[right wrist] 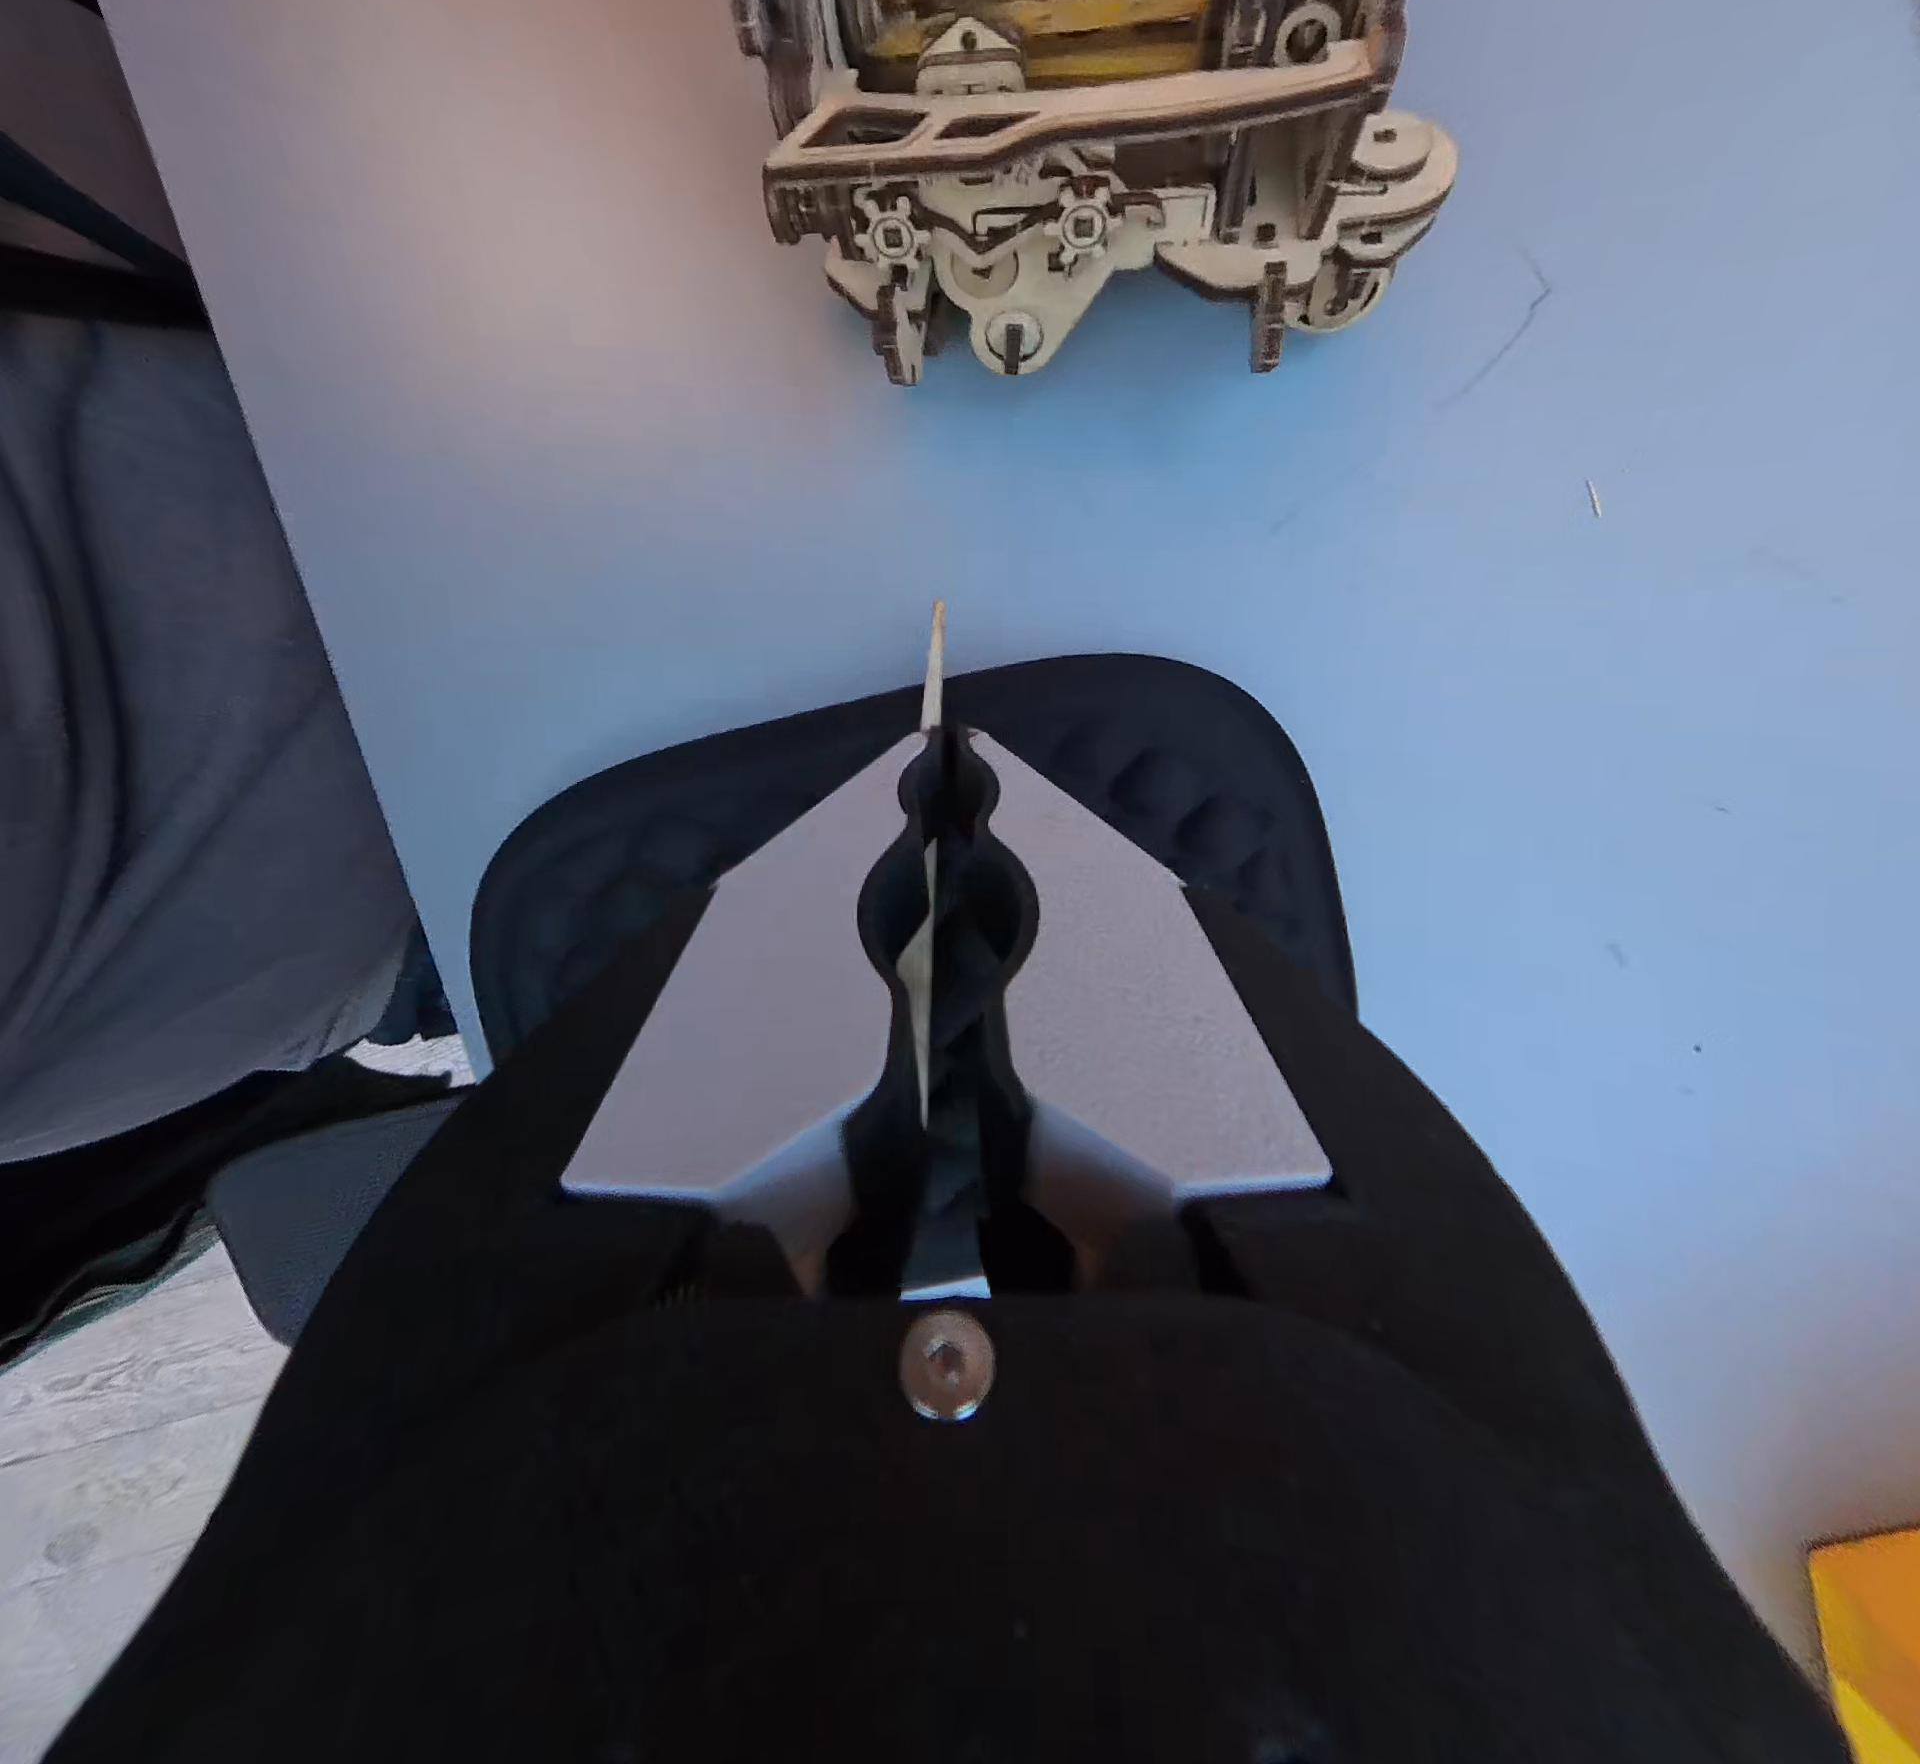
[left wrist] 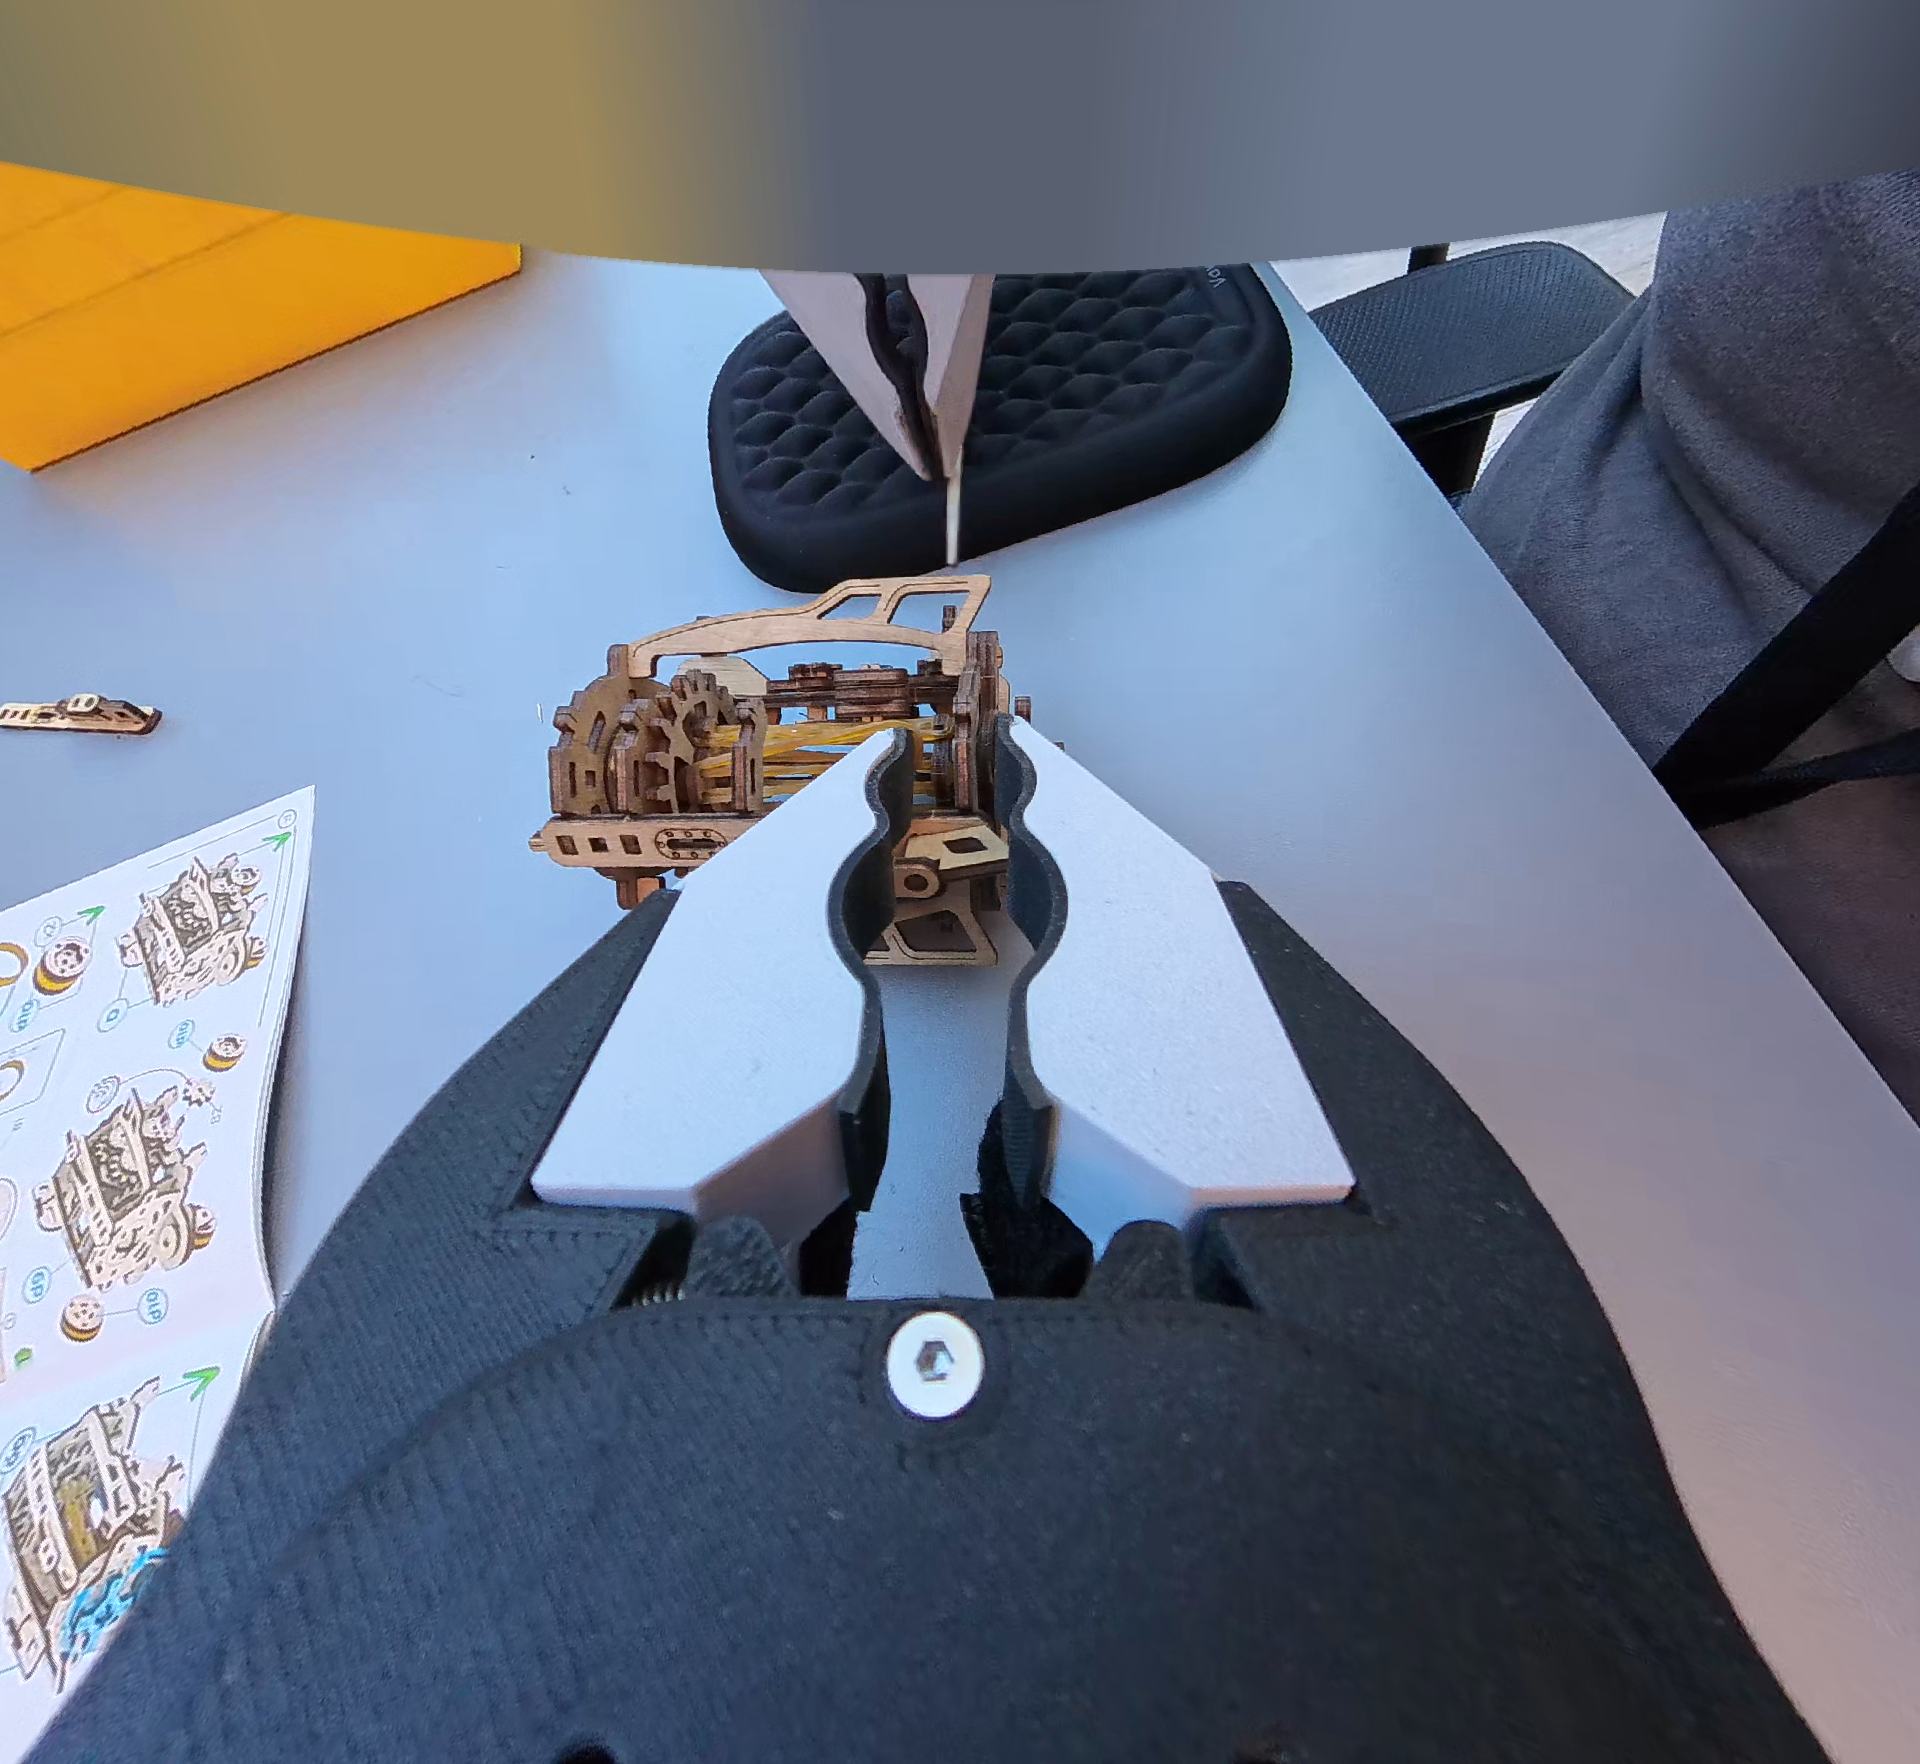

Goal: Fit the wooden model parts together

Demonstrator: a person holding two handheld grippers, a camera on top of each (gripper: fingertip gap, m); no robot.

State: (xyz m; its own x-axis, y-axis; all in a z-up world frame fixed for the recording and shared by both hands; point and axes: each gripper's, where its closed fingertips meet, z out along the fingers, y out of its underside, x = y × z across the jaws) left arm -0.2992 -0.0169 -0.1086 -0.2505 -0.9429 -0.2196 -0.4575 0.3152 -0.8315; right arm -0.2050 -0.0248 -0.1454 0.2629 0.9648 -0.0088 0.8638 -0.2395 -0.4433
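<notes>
A partly built wooden model car (left wrist: 727,727) with gears and yellow rubber bands stands on the grey table (left wrist: 1299,675). My left gripper (left wrist: 951,738) is closed on the model's near right end, with a side wall held between the black pads. My right gripper (right wrist: 945,738) is shut on a thin wooden sliver (right wrist: 932,665) seen edge-on, whose tip sticks out past the fingertips. In the left wrist view the right gripper (left wrist: 935,457) hangs above and behind the model, with the sliver (left wrist: 952,519) pointing down at the roof frame. In the right wrist view the model (right wrist: 1091,156) lies ahead, apart from the sliver.
A black honeycomb pad (left wrist: 1091,426) lies behind the model, under the right gripper (right wrist: 1195,779). An orange sheet (left wrist: 208,301) is at far left. An instruction booklet (left wrist: 135,1091) and a loose wooden part (left wrist: 83,712) lie at left. The table edge, a chair and a person's grey clothing (left wrist: 1714,467) are at right. About 11 cm separates my left fingertips from my right.
</notes>
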